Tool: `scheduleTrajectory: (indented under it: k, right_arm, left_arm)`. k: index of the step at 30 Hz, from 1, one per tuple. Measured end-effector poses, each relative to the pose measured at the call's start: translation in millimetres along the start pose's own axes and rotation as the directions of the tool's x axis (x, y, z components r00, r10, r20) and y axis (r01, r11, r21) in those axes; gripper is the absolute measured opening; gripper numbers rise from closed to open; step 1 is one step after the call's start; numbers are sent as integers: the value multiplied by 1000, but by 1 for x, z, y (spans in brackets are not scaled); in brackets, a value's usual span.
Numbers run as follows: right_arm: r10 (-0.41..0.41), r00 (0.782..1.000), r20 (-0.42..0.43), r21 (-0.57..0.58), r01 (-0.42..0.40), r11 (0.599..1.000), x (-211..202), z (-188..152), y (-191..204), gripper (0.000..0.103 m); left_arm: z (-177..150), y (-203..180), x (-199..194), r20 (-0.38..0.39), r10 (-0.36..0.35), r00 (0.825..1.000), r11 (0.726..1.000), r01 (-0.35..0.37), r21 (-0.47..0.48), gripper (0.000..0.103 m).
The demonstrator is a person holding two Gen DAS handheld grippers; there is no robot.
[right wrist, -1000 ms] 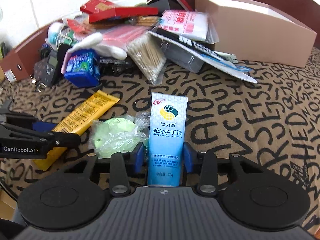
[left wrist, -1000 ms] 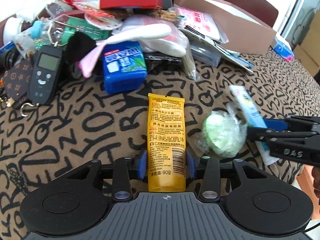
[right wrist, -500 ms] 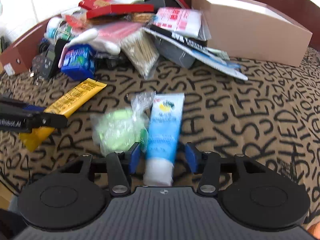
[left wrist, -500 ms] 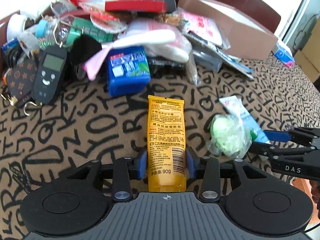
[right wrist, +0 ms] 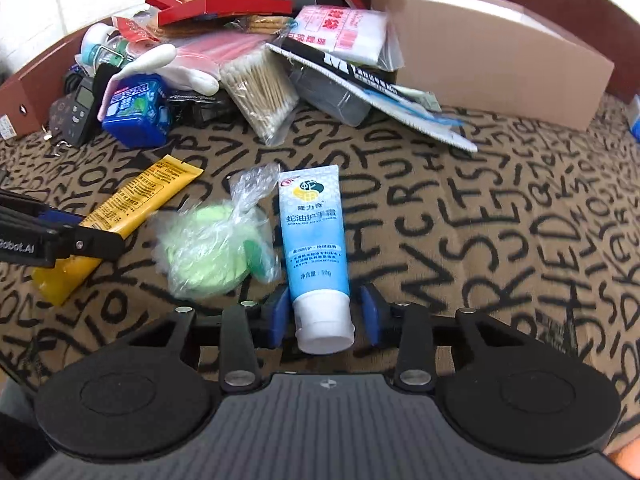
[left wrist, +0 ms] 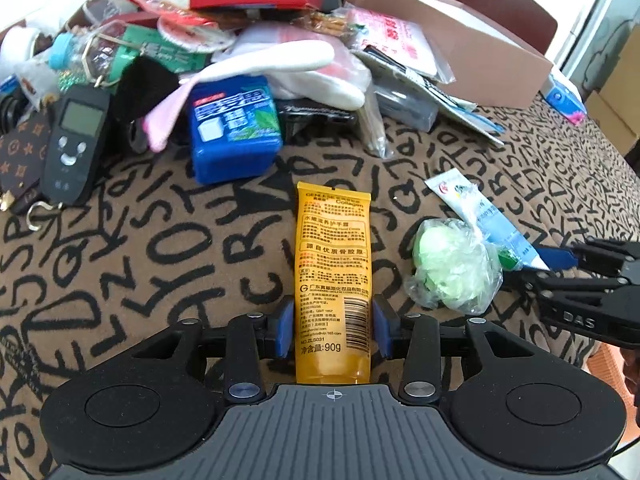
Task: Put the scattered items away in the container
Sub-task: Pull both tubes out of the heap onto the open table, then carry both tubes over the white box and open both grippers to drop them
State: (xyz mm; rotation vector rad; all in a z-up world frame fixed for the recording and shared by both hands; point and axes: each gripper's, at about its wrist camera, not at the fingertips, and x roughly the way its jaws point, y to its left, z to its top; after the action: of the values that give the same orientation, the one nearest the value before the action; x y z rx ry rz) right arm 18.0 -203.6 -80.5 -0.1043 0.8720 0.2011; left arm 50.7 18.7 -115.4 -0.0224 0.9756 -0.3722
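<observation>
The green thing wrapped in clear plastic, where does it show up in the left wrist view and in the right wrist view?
Left wrist view: the plastic-wrapped green item lies right of centre, between the yellow tube and the light blue tube.
Right wrist view: it lies left of centre, between the same two tubes, yellow to its left, blue to its right.
Shared landmark: the blue gum box at the front of the pile.

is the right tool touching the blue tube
Apart. In the right wrist view, the right tool straddles the blue tube, with tablecloth showing between each pad and the tube.
</observation>
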Motion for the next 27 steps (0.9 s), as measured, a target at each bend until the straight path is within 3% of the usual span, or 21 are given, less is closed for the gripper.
scheduleTrajectory:
  k: [1,5,12,21,27]
  right_arm:
    - [-6,1000,8,-7,6,1000,2,1,2,34]
    - [-7,1000,22,-6,7,1000,-7,4,0,33]
    - [-3,992,127,36,-1,999,-45,21,-18,33]
    - [-39,965,260,-1,40,999,-70,71,-38,33]
    - [-122,941,314,-69,151,986,-73,111,-53,33]
  left_arm:
    - [1,-1,-1,1,0,1000,1000,0,1,40]
    - [5,2,-13,13,-35,999,999,35,-10,40]
    - [34,-14,-47,125,-93,988,995,88,42,40]
    - [112,-62,-63,243,-151,958,981,115,157,40]
    - [178,-96,-57,277,-191,942,969,137,203,40]
